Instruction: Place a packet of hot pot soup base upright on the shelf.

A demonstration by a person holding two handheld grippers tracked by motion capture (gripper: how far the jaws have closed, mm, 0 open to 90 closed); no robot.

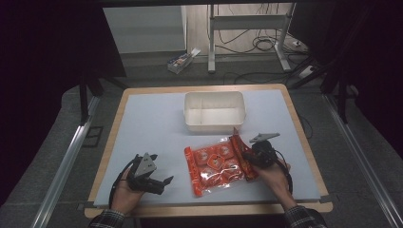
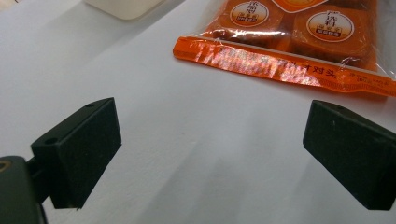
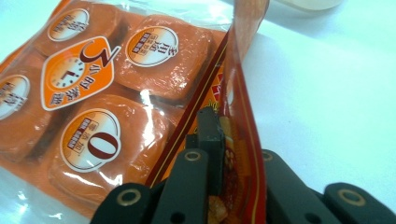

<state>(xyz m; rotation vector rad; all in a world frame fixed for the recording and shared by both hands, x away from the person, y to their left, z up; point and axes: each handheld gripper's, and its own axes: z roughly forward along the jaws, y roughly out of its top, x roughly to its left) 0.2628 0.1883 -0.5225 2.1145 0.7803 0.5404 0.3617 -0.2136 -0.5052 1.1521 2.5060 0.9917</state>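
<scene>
My right claw (image 1: 247,154) is clamped on the right-hand sealed edge of the orange snack bag (image 1: 216,164). In the right gripper view the jaws stand together with the bag's (image 3: 121,93) red-and-orange seam strip pinched between them, and that strip stands up out of the grip and curls toward the top of the frame. The hand behind the claw comes in from the bottom right of the high view, its cable looping just beside the wrist.

The bag lies flat on the pale table (image 1: 152,123), about mid-width and toward the near edge. It is clear film over orange blocks with round white labels. One long seam faces my left side, the other is the one I hold. Its far end lies near the white tray (image 1: 215,111) but apart from it. The tray sits farther back at the centre, a shallow box with a divider across it.

My left claw (image 1: 159,183) rests low over the table at near left, well apart from the right one, and it grips nothing. In the left gripper view its two black pads (image 2: 84,154) stand wide with bare table between them. The bag's (image 2: 299,28) left seam runs across the top of that view, beyond the jaw tips and not touching them. A corner of the tray (image 2: 126,7) shows at the upper left there.
</scene>
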